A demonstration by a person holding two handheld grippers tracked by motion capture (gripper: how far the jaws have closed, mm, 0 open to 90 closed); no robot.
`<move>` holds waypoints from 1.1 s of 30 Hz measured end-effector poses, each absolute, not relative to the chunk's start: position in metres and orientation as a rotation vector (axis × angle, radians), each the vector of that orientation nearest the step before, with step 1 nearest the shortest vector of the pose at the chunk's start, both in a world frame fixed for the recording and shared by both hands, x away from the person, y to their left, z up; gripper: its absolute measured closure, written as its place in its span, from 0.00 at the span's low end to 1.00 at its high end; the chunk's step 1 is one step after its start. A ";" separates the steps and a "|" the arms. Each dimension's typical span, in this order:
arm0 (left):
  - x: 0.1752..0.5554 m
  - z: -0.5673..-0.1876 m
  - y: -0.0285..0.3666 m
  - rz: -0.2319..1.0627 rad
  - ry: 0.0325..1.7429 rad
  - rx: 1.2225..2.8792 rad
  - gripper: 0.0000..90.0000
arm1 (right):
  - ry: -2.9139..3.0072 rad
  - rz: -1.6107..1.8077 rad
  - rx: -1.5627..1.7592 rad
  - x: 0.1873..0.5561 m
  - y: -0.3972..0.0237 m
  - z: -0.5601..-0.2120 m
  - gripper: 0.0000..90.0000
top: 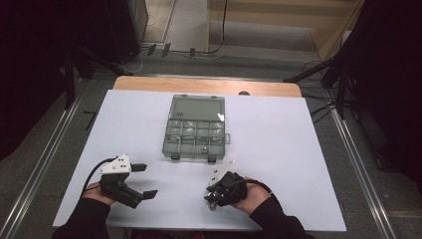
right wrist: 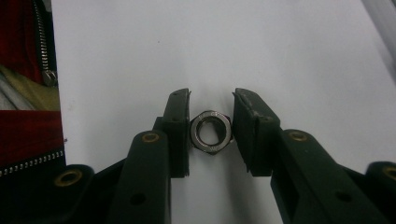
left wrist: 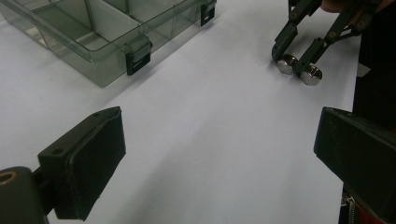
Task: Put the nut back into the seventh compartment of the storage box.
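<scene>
Table (top: 278, 149) setup is pretty simple: a big white sheet over a wooden top, with a strip of bare wood showing along the far edge. Grey carpet runs all around it, there are metal rails down both sides, some cables on the floor past the far end, and dark stands or curtains off to the left and right.

Only real obstacle on the sheet is the clear plastic organizer box (top: 195, 130), sitting open around the middle toward the far side, lid laid back, little compartments facing me. One compartment looks like it has something small in it, but I can't really tell from up high. Both sides of the box are wide open white surface, and so is the near strip where my hands are. My grippers sit well apart from each other and from the near edge.

My left gripper (top: 142, 180) is down at the near left, jaws spread wide with nothing between them, just bare sheet.

My right gripper (top: 213, 198) is at the near right, tipped down to the sheet and pinching a shiny metal hex nut (right wrist: 213, 132). The nut lies flat on the white surface with a pad pressed against each side, hole facing up. It's well short of the box, closer to my edge of the table.
</scene>
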State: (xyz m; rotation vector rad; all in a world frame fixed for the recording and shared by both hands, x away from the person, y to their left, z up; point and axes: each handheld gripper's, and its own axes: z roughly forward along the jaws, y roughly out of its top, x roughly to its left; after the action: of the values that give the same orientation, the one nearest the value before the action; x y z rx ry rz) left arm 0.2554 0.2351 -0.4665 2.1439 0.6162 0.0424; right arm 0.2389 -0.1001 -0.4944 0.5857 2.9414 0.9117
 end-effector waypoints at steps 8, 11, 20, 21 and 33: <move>0.255 -0.466 0.235 0.042 0.618 2.145 0.03 | 2.941 0.901 0.562 0.238 -0.099 -0.496 0.79; 0.255 -0.466 0.235 0.041 0.616 2.150 0.03 | 2.939 0.900 0.565 0.238 -0.099 -0.496 0.79; 0.255 -0.466 0.235 0.042 0.612 2.148 0.03 | 2.951 0.936 0.597 0.240 -0.099 -0.494 0.79; 0.255 -0.466 0.235 0.042 0.613 2.148 0.02 | 2.949 0.935 0.594 0.241 -0.099 -0.494 0.79; 0.255 -0.466 0.235 0.040 0.614 2.149 0.03 | 2.889 1.036 0.732 0.249 -0.113 -0.477 0.80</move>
State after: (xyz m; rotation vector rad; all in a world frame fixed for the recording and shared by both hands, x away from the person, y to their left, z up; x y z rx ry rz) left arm 0.2554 0.2350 -0.4659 2.1487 0.6136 0.0401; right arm 0.2490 -0.1131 -0.4774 0.7322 2.8888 1.0364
